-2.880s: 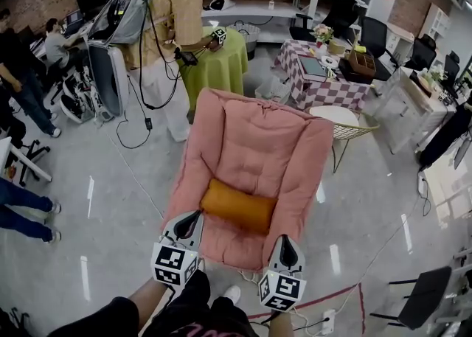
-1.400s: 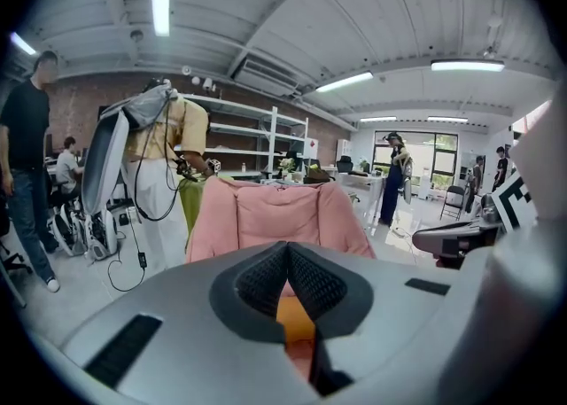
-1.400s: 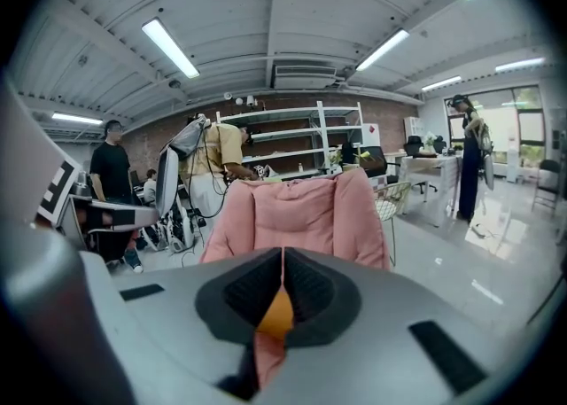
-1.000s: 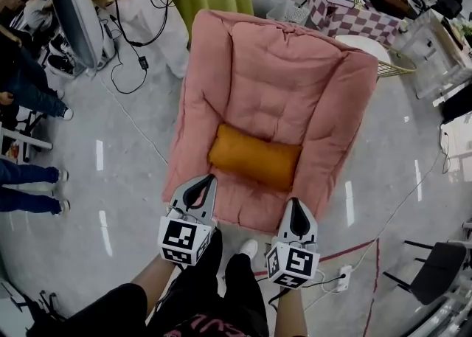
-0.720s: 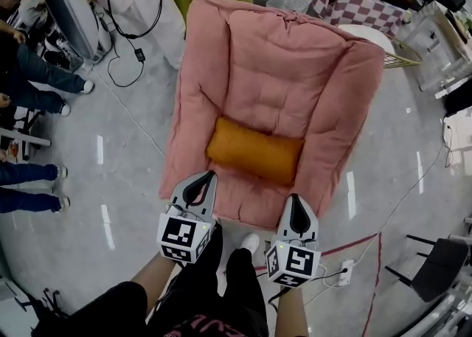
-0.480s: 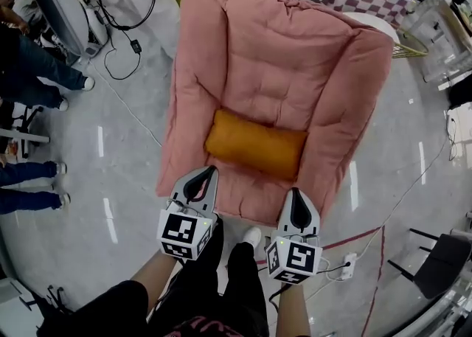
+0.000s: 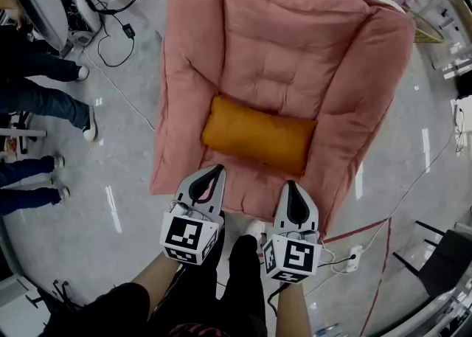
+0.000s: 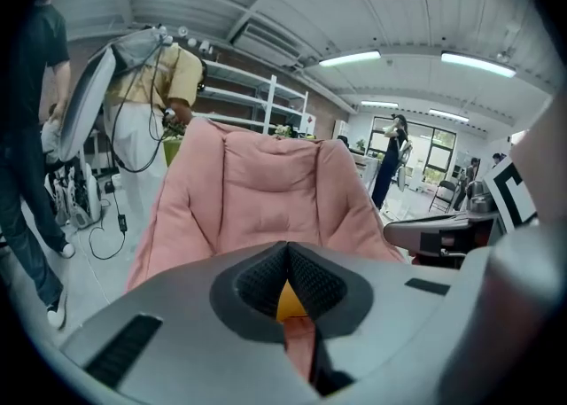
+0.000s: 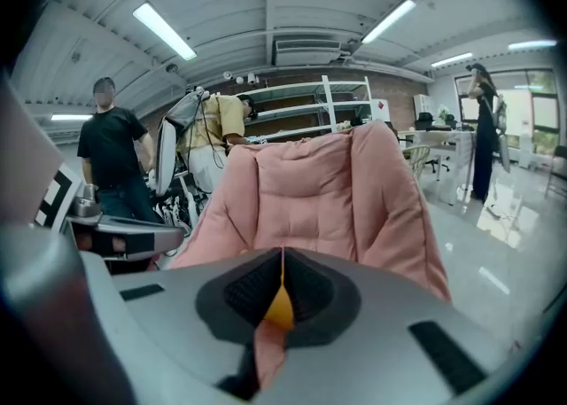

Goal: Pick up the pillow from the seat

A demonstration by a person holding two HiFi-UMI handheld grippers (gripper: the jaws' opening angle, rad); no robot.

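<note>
An orange pillow (image 7: 258, 134) lies across the seat of a pink padded armchair (image 7: 295, 40). My left gripper (image 7: 212, 172) hangs over the seat's front edge, just short of the pillow's near left corner, its jaws shut with nothing in them. To its right, my right gripper (image 7: 290, 186) is also shut and empty, close to the pillow's near right side. In the left gripper view a sliver of the pillow (image 8: 287, 300) shows behind the closed jaws. The right gripper view shows the same orange sliver of pillow (image 9: 279, 307) low between its jaws, with the armchair (image 9: 310, 199) rising behind.
People's legs (image 7: 40, 99) stand on the grey floor to the chair's left, by cables (image 7: 110, 18) and equipment. A power strip (image 7: 354, 258) and red floor tape (image 7: 383, 284) lie at the right. A person in a yellow shirt (image 8: 173, 84) stands behind the chair.
The armchair and pillow have grown larger and slid closer in the head view. Both grippers have come down and forward over the seat's front edge, still shut.
</note>
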